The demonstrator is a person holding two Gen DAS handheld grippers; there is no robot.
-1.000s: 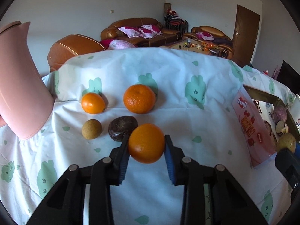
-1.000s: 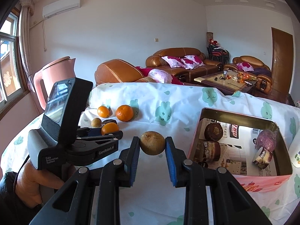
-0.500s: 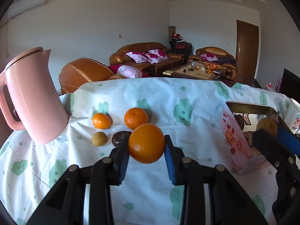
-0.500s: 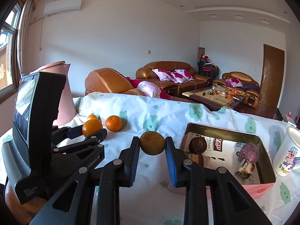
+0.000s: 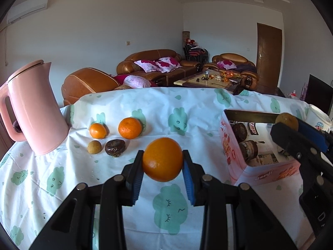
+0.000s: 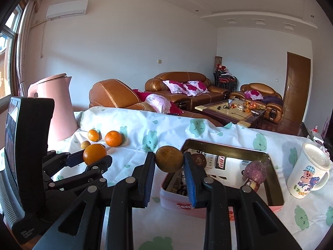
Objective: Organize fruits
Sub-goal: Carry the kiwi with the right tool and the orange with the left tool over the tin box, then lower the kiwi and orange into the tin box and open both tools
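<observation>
**Two grippers, each carrying one fruit above the cloth-covered surface**

Left wrist view, nearest: the left gripper (image 5: pixel 162 162) occupies the lower centre of the frame, its blue pads pressed on either side of an orange (image 5: pixel 162 159) held clear of the surface (image 5: pixel 62 173), which is draped in a white cloth printed with green figures. At the right edge, the right gripper (image 5: pixel 289 123) enters from the lower right, holding a brownish-green fruit (image 5: pixel 286 121) above the tin box (image 5: pixel 258 173).

Right wrist view, nearest: the right gripper (image 6: pixel 169 162) is clamped on the brownish-green fruit (image 6: pixel 169 158) at frame centre, over the near left corner of the tin box (image 6: pixel 274 189). The left gripper (image 6: pixel 94 159) appears at lower left, with the orange (image 6: pixel 94 154) between its pads.

Middle distance: the open tin box, pink-sided, contains two dark round fruits (image 5: pixel 239 132) at its left end and a purple fruit (image 6: pixel 255 171) towards its right end. A printed cup (image 6: pixel 308 177) stands just right of the box. To the left of centre, four fruits lie on the surface in two rows: a small orange (image 5: pixel 97 130) and a large mandarin (image 5: pixel 130 128) behind, a small tan fruit (image 5: pixel 94 147) and a dark wrinkled fruit (image 5: pixel 115 147) in front.

Far: a pink kettle (image 5: pixel 35 108) stands at the left of the surface; beyond it, brown leather sofas (image 5: pixel 154 66) and a coffee table (image 5: pixel 208 81).
</observation>
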